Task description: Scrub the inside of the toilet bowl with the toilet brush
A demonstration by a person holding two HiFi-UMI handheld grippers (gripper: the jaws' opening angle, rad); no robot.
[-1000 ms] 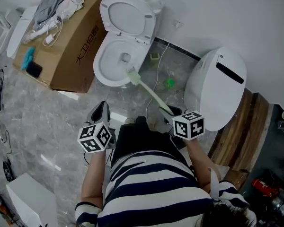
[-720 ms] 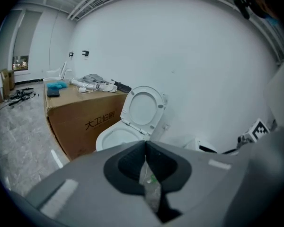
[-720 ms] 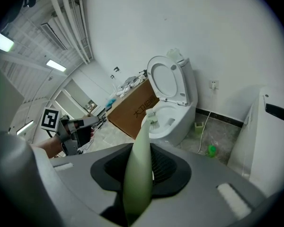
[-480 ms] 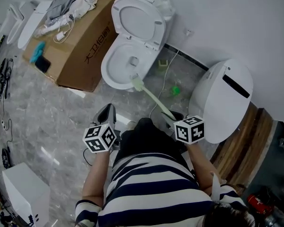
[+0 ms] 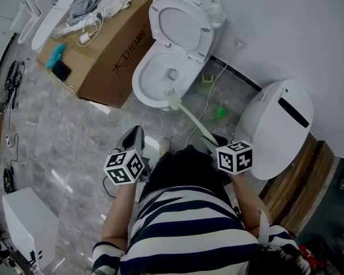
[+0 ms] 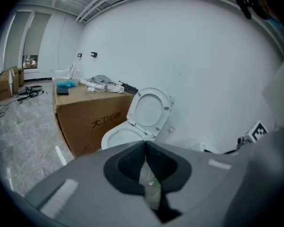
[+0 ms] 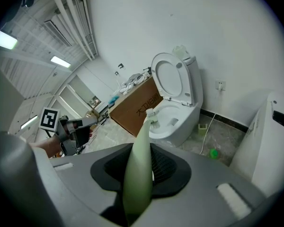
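A white toilet (image 5: 160,78) stands against the wall with its lid (image 5: 180,23) raised. My right gripper (image 5: 213,142) is shut on the pale green handle of the toilet brush (image 5: 189,119). The handle slants up to the brush head (image 5: 173,99), which is at the bowl's front rim. In the right gripper view the handle (image 7: 138,164) runs out from between the jaws, and its head (image 7: 151,113) is at the bowl (image 7: 173,119). My left gripper (image 5: 133,135) hangs shut over the floor, short of the toilet (image 6: 128,135), with nothing held (image 6: 145,143).
A big cardboard box (image 5: 112,50) topped with clothes and cables stands left of the toilet. A second white toilet unit (image 5: 278,125) lies at the right beside wooden boards (image 5: 301,176). A small green thing (image 5: 220,112) and a cable lie on the floor. A white box (image 5: 23,222) stands lower left.
The head view has shifted, so the toilet and box sit lower and further right in the frame. The brush head stays at the bowl's front rim. Both grippers hold their state.
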